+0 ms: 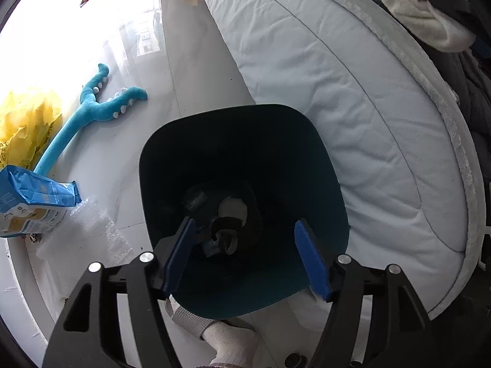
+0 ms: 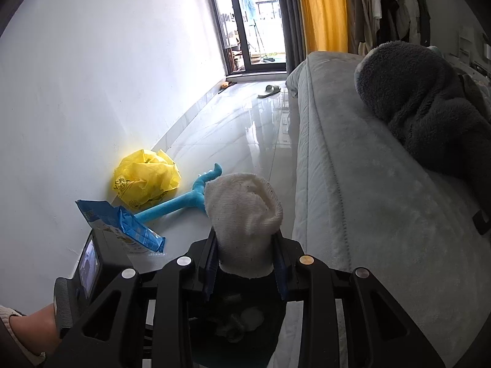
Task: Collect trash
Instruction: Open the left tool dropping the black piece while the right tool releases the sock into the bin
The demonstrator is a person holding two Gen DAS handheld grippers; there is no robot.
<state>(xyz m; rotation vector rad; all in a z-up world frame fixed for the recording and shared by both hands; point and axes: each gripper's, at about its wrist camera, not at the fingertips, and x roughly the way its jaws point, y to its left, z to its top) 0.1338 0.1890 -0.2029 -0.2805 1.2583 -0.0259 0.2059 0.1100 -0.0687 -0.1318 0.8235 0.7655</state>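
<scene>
Glossy tile floor (image 1: 190, 70); left claw (image 1: 248, 254) released above bin (image 1: 239, 141); right claw (image 2: 245, 263) grasping ribbed sock (image 2: 245, 214).

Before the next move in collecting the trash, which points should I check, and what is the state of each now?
1. Left gripper open and empty: ok.
2. Left gripper above the dark bin: ok.
3. Bin upright, mouth clear: ok.
4. Right gripper shut on the white sock: ok.
5. Sock over the bin: cannot tell.
6. Floor trash remaining, yellow bag and blue packet: not ok.
</scene>
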